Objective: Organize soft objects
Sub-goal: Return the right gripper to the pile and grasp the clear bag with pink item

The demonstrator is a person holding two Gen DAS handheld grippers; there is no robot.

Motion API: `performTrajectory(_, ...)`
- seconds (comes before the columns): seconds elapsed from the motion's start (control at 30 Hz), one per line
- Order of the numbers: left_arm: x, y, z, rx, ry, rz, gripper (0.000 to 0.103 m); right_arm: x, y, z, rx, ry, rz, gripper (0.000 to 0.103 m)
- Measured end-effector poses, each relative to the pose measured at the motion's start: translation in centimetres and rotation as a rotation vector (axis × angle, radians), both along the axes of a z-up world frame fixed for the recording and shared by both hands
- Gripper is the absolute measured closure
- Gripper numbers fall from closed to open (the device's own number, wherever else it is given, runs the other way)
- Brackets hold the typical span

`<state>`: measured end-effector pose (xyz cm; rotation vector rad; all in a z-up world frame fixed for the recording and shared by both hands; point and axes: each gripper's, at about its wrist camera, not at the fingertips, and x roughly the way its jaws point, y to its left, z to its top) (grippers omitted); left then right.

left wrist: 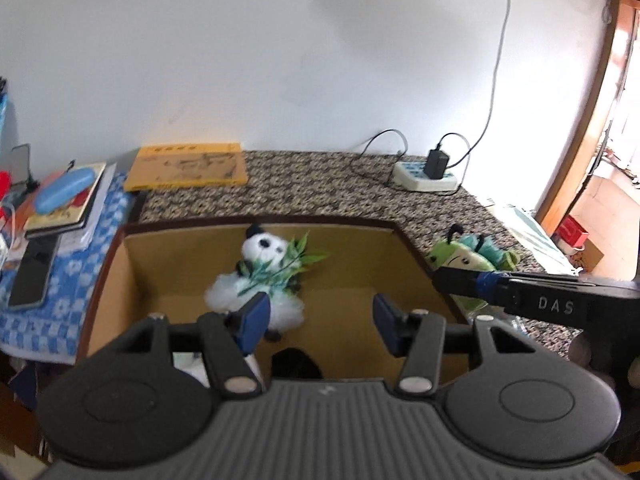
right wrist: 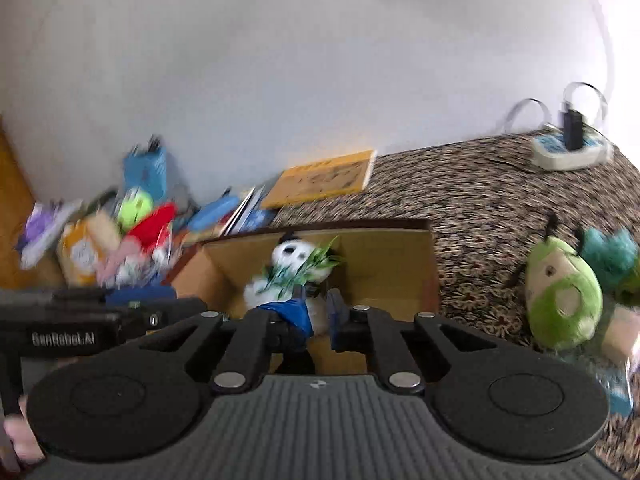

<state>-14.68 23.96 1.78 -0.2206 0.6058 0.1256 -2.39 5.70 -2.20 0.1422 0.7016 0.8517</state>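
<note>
A panda plush (left wrist: pixel 262 276) holding green leaves lies inside an open cardboard box (left wrist: pixel 360 264). My left gripper (left wrist: pixel 319 320) hangs over the box's near side, open, with nothing between its blue pads; the panda lies below and just beyond the left pad. A green plush (left wrist: pixel 460 258) and a teal one (left wrist: pixel 490 250) rest on the patterned tabletop (left wrist: pixel 320 188) right of the box. The right gripper's fingers (left wrist: pixel 460 282) reach in from the right above the box's edge. In the right wrist view my right gripper (right wrist: pixel 318 314) is shut and empty above the panda (right wrist: pixel 292 268).
A yellow booklet (left wrist: pixel 186 166) and a power strip with a charger (left wrist: pixel 424 174) lie at the table's back by the wall. Left of the box are books with a blue case (left wrist: pixel 64 190), a phone (left wrist: pixel 30 276) and a clutter pile (right wrist: pixel 120 236). A doorway (left wrist: pixel 600 120) opens at right.
</note>
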Motion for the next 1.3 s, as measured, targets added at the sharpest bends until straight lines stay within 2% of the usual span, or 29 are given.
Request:
performTrajectory(0.07,0.6,-0.6,0.2,-0.004,-0.010,-0.021,0.046,0.5,-0.8,-0.1,0.003,0.038,-0.054,0.101)
performTrajectory(0.17,1.6,-1.7,0.3,-0.013,-0.023,-0.077,0.046,1.8,-2.8,-0.3,0.003,0.134,-0.190,0.100)
performTrajectory(0.2,2.0,-2.2,0.4,-0.015,-0.027,-0.100,0.046,2.2,-3.9,-0.3,0.010,0.157,-0.241,0.097)
performTrajectory(0.23,2.4,-2.8,0.4,-0.015,-0.032,-0.125,0.046,2.3,-4.8,-0.4,0.020,0.151,-0.266,0.097)
performTrajectory(0.33,3.7,-4.7,0.4,-0.013,-0.026,-0.185,0.046,1.5,-7.2,-0.2,-0.003,0.011,-0.314,0.097)
performTrajectory(0.43,5.1,-7.0,0.5,-0.018,-0.024,-0.251,0.046,0.6,-8.4,-0.4,-0.123,-0.082,-0.369,0.095)
performTrajectory(0.5,6.0,-8.7,0.4,-0.016,-0.027,-0.296,0.046,0.9,-9.2,-0.8,-0.181,-0.096,-0.330,0.095)
performTrajectory(0.57,7.2,-10.9,0.2,-0.009,-0.022,-0.330,0.046,1.7,-10.6,-1.3,-0.183,-0.085,-0.306,0.094)
performTrajectory(0.77,10.2,-16.8,-1.7,-0.001,0.018,-0.408,0.044,6.0,-16.3,-3.6,-0.167,0.055,-0.362,0.094)
performTrajectory(0.9,12.5,-19.8,-4.0,0.012,0.090,-0.407,0.044,8.8,-19.1,-4.9,-0.139,0.136,-0.345,0.093)
performTrajectory(1.03,14.6,-21.4,-6.2,-0.006,0.158,-0.385,0.044,9.8,-19.8,-5.9,-0.156,0.147,-0.267,0.092)
performTrajectory(1.2,16.6,-23.3,-9.2,-0.009,0.200,-0.360,0.042,12.9,-21.0,-7.9,-0.110,0.311,-0.212,0.090)
performTrajectory(1.3,17.7,-23.4,-10.9,-0.023,0.239,-0.311,0.042,14.4,-21.8,-8.8,-0.086,0.355,-0.207,0.089)
